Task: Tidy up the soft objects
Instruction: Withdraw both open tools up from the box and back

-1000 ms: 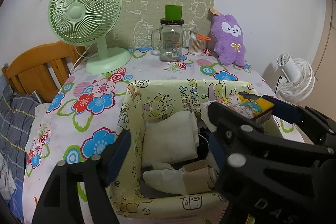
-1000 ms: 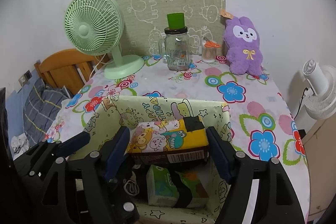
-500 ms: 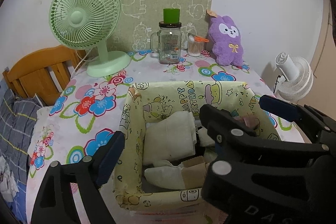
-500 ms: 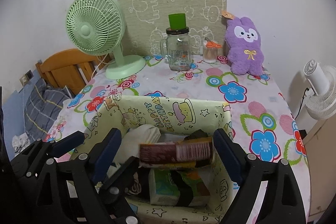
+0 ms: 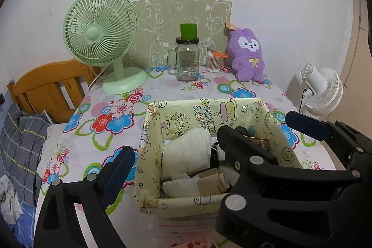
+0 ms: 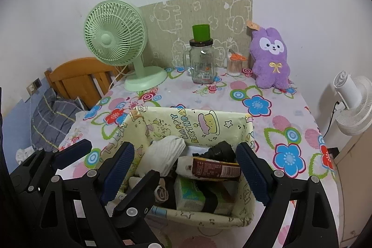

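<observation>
A pale yellow cartoon-print fabric box (image 5: 202, 108) (image 6: 197, 122) stands on the flowered tablecloth, holding white cloths (image 5: 186, 152) (image 6: 162, 155), a dark item and a tissue pack with a brown barcode side (image 6: 216, 167) lying on top of a green-white pack (image 6: 189, 194). My right gripper (image 6: 186, 169) is open and empty, its jaws wide over the box. My left gripper (image 5: 172, 150) is open and empty, with one jaw left of the box and the other over it. A purple plush rabbit (image 5: 247, 55) (image 6: 270, 59) sits at the back right.
A green desk fan (image 5: 102, 38) stands back left, a glass jar with a green cup on it (image 5: 187, 57) at the back centre, a cotton-swab pot (image 5: 214, 61) beside it. A wooden headboard (image 5: 46, 87) and bedding lie left; a white fan (image 5: 323, 90) stands right.
My right gripper opened and let go of the cartoon tissue pack, which dropped into the box and tipped barcode side up. Both grippers have pulled back and up from the box.
</observation>
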Demonstrator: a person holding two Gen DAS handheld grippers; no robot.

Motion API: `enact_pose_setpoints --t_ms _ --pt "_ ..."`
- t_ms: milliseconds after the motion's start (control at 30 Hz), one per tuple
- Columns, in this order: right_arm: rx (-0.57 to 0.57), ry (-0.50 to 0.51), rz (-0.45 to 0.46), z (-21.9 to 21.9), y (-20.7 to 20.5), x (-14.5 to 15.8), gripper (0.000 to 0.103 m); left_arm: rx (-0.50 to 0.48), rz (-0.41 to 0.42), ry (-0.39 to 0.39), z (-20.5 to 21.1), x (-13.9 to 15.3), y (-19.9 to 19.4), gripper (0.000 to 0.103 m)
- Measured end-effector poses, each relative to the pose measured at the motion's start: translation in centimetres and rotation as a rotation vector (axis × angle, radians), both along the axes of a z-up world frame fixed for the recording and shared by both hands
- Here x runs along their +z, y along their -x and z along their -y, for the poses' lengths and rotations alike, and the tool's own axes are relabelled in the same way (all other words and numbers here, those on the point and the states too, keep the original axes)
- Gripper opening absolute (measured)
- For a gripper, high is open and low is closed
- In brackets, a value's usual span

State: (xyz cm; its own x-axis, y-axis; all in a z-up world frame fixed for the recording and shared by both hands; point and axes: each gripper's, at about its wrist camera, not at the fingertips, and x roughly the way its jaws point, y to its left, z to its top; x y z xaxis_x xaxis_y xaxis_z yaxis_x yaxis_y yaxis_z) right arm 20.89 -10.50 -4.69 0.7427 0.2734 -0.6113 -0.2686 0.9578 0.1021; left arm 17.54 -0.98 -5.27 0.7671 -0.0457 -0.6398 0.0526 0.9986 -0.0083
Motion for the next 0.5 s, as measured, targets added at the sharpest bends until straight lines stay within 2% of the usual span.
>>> enact_pose_setpoints --t_ms 500 --pt "-0.012 0.000 0.052 0.7 4.3 2.1 0.091 -0.005 0.052 -0.004 0.8 1.8 3.8 0.100"
